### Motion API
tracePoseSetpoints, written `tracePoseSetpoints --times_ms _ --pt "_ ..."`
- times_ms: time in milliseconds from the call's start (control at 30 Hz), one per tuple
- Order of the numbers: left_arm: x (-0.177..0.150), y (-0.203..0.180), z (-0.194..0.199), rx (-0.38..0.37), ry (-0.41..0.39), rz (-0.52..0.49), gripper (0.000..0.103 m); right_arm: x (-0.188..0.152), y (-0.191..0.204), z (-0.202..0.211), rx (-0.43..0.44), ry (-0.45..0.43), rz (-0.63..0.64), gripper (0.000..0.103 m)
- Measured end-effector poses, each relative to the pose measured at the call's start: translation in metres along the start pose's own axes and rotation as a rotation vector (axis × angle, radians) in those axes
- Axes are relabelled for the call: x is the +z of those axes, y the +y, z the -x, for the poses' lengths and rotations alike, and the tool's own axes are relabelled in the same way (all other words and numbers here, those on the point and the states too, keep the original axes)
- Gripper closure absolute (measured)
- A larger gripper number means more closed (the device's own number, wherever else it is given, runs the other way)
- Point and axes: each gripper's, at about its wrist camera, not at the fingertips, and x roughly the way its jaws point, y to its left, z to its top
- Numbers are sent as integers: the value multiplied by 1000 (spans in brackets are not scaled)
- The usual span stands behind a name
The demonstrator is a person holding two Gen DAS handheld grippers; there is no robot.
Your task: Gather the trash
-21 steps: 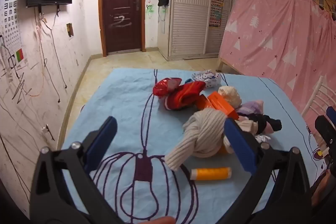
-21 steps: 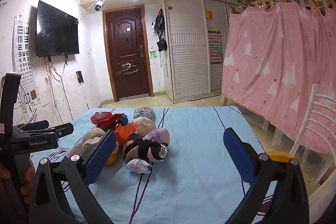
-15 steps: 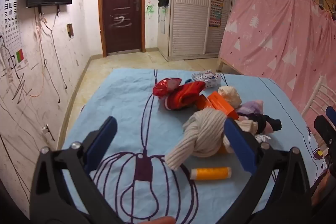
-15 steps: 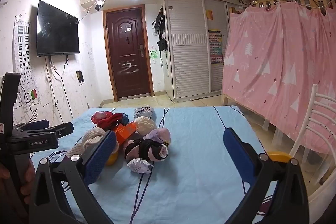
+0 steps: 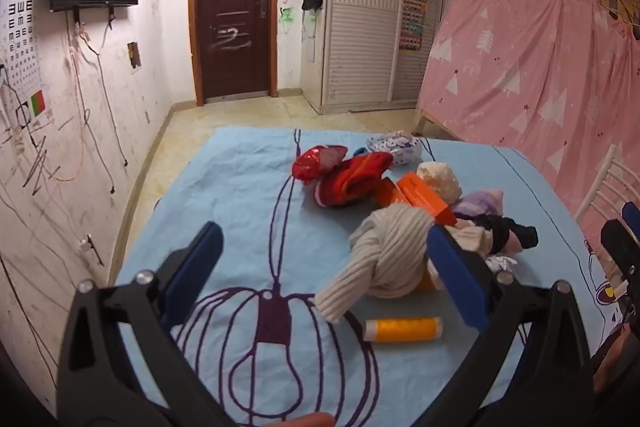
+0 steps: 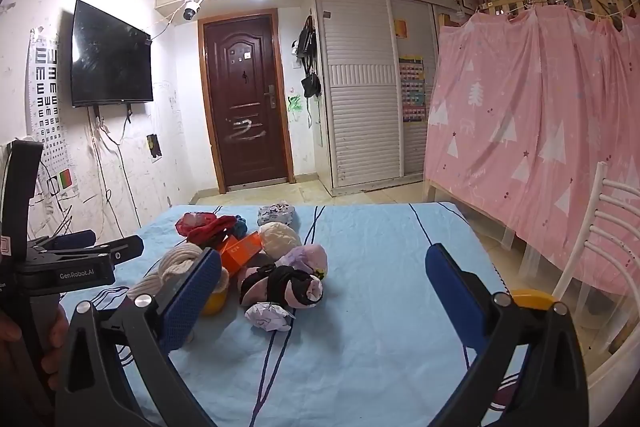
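Both tongs, left (image 5: 324, 283) and right (image 6: 320, 299), gape wide, empty. Trash: crumpled paper wad (image 6: 269, 315) mid-counter (image 6: 380, 347), beside sock pile (image 6: 280, 279) (orange spool (image 5: 403, 329) nearer front edge). Judgement: straddle wad alone, avoid snagging socks.

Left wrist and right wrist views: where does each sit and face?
Left wrist: on the left gripper, angled down at the blue tablecloth; own open blue-padded fingers show.
Right wrist: on the right gripper, nearly level toward the dark brown door; the left gripper and a hand show.
Shared: the knotted cream ribbed sock, the orange box, the door.
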Motion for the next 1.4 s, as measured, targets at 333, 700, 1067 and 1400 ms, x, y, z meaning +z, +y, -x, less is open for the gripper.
tracePoseSetpoints --times_ms 333,700,1067,1400 --pt "-3 -1 -2 1 2 1 5 0 0 1 0 0 0 8" --pt "-4 -2 -3 0 3 3 5 2 7 -1 3 0 1 8" --pt "-5 0 -5 0 3 3 5 1 6 -1 3 0 1 8" --pt "-6 0 -5 -1 4 3 5 2 7 -1 3 -2 1 8"
